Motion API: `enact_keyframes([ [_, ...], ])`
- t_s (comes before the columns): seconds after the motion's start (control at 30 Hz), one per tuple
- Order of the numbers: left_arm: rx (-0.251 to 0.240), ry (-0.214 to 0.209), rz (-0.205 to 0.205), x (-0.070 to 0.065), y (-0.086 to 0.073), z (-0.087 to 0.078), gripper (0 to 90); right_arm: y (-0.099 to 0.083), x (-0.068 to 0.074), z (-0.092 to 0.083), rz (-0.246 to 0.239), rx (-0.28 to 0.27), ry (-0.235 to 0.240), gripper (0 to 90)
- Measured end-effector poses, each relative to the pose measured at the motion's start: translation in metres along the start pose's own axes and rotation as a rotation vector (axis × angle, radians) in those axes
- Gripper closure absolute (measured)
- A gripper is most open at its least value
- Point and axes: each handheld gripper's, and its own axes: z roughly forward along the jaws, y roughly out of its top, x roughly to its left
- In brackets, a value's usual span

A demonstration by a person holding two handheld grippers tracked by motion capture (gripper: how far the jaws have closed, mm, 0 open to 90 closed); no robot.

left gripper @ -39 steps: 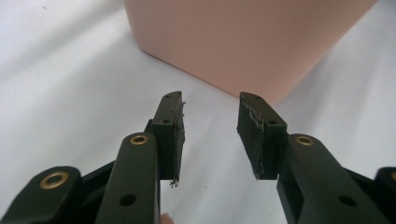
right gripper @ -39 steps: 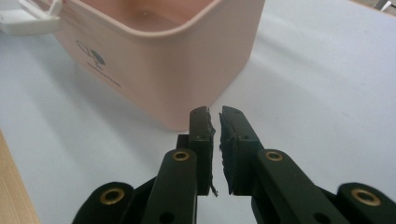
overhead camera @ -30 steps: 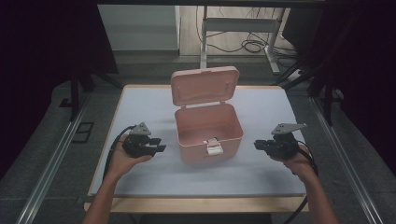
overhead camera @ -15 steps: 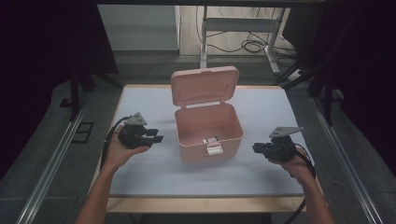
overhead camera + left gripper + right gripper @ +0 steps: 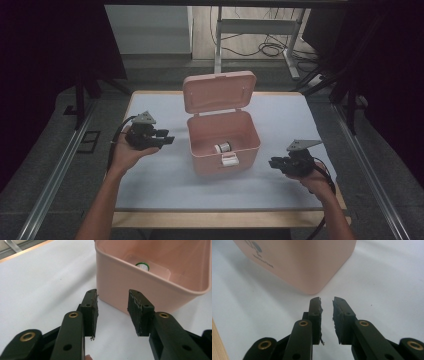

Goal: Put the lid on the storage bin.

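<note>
Where a dim room surrounds it, white table (image 5: 165, 180), open pink box (image 5: 223, 136), left tool (image 5: 169, 139) and right tool (image 5: 274, 162) open, empty.

Black left tongs (image 5: 167, 139) and right tongs (image 5: 273, 162) carry brass rivets, grey triangular plates, trailing black cables; forearms bare.

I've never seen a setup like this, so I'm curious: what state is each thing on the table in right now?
Pink plastic box: upright, hinged lid open, white front latch undone.
Small white roll with a green rim: lying inside the box.
Left tongs: open, empty, beside the box.
Right tongs: narrow gap, jaws just been opening, empty.
</note>
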Motion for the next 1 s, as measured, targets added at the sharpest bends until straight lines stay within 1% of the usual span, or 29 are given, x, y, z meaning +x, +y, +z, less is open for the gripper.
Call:
enact_keyframes([
  [0.2,-0.007,0.005,0.002,0.002,0.008,-0.002,58.7,-0.005,0.000,0.004,0.009,0.011,0.001,75.4],
  [0.23,-0.013,0.001,-0.005,0.002,0.010,-0.002,58.5,-0.006,-0.001,0.005,0.008,0.012,0.001,75.3],
  [0.37,-0.015,0.004,-0.008,0.004,0.016,-0.002,58.1,-0.009,-0.001,0.006,0.020,0.016,0.008,75.0],
  [0.47,-0.018,0.004,-0.006,0.005,0.021,-0.003,58.1,-0.012,-0.001,0.008,0.018,0.020,0.009,74.8],
  [0.63,-0.013,0.011,-0.004,0.006,0.029,-0.001,57.4,-0.017,-0.001,0.012,0.033,0.033,0.012,74.4],
  [1.0,-0.028,0.018,0.001,0.009,0.045,-0.001,56.3,-0.026,-0.001,0.016,0.042,0.032,0.017,73.7],
])
